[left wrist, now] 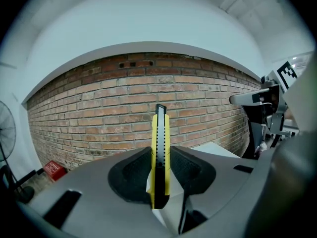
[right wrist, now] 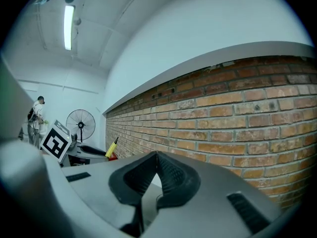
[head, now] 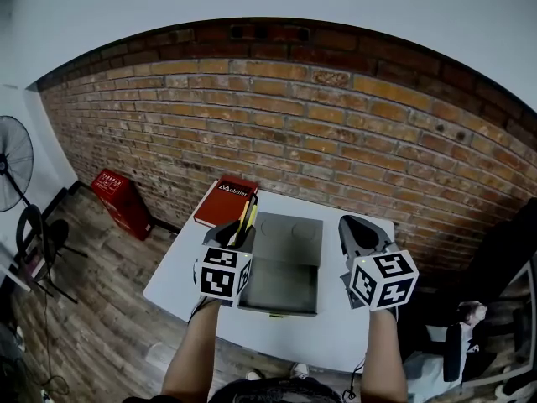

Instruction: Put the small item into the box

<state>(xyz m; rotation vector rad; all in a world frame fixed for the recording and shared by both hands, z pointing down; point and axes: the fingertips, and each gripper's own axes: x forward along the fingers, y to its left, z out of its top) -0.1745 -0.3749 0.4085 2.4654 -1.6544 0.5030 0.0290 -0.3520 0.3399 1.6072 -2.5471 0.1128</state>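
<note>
A yellow and black utility knife (left wrist: 160,152) stands upright between the pads of my left gripper (left wrist: 160,182), which is shut on it. In the head view the knife (head: 247,215) pokes out of the left gripper (head: 239,230) just left of an open grey box (head: 252,296) on the white table (head: 180,288). The box's lid (head: 291,233) lies back behind it. My right gripper (head: 357,227) hovers at the box's right side. Its pads meet at the tips with nothing between them (right wrist: 156,155). Both grippers point level at the brick wall.
A red book (head: 225,200) lies at the table's back left corner. On the wooden floor to the left are a red case (head: 122,200) and a standing fan (head: 13,162). A person (right wrist: 35,118) stands far off by the white wall.
</note>
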